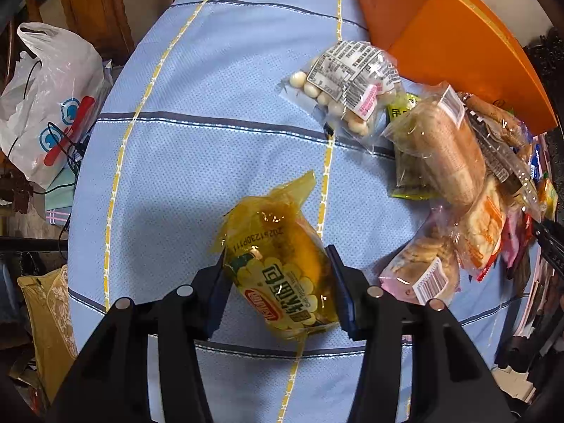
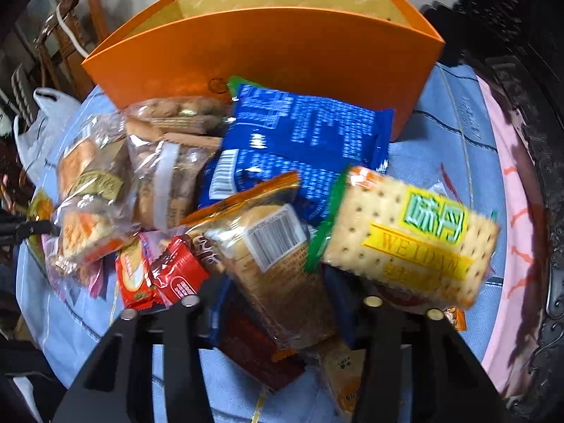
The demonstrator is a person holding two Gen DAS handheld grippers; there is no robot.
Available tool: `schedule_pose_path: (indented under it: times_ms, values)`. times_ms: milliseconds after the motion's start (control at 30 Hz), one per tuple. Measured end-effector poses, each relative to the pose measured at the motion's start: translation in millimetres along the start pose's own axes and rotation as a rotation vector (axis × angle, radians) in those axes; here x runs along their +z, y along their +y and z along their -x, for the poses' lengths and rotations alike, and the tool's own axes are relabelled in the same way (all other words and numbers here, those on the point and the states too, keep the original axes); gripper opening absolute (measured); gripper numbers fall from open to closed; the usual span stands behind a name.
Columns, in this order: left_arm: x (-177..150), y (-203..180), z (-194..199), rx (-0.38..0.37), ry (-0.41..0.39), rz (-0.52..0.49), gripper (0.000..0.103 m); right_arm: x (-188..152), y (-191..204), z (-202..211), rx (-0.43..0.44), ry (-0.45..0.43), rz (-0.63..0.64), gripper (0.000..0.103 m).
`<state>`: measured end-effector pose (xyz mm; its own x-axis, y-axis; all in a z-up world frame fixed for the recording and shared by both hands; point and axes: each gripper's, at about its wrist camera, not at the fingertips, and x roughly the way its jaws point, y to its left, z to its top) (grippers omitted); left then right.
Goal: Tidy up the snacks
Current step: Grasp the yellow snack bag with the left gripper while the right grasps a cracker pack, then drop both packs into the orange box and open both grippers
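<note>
My left gripper (image 1: 276, 264) is shut on a yellow snack packet (image 1: 282, 268) and holds it above the blue tablecloth (image 1: 197, 148). My right gripper (image 2: 278, 303) is shut on a clear packet of bread with a barcode label (image 2: 275, 261), held over a pile of snacks. The pile holds a blue packet (image 2: 303, 141), a cracker packet with yellow label (image 2: 412, 239) and small red packets (image 2: 176, 275). An open orange box (image 2: 268, 53) stands behind the pile; it also shows in the left wrist view (image 1: 447, 42) at the top right.
A clear bag of white round candies (image 1: 345, 91) and wrapped bread packets (image 1: 444, 151) lie to the right of the left gripper. A white plastic bag (image 1: 49, 102) sits off the table's left edge. Dark carved wooden furniture (image 2: 528, 105) lines the right side.
</note>
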<state>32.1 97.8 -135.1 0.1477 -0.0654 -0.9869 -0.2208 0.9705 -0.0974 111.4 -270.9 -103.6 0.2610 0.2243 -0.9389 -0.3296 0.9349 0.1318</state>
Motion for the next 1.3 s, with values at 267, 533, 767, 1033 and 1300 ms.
schedule_pose_path:
  times_ms: [267, 533, 767, 1033, 1300]
  values:
    - [8.3, -7.8, 39.0, -0.035, -0.107, -0.056, 0.049, -5.9, -5.9, 76.6, 0.216, -0.147, -0.070, 0.036]
    - [40.7, -53.6, 115.7, -0.113, -0.302, -0.170, 0.049, 27.9, 8.2, 114.1, 0.267, -0.291, -0.069, 0.036]
    - [126.0, -122.7, 153.4, -0.153, -0.428, -0.269, 0.049, 99.6, -1.5, 124.5, 0.260, -0.388, -0.116, 0.036]
    - [214.2, -185.2, 105.5, -0.086, -0.347, -0.280, 0.049, 170.8, -10.8, 62.9, 0.185, -0.339, -0.186, 0.036]
    - [203.7, -181.5, 65.6, -0.014, -0.308, -0.256, 0.088, 162.3, -23.4, 22.2, 0.115, -0.314, -0.309, 0.083]
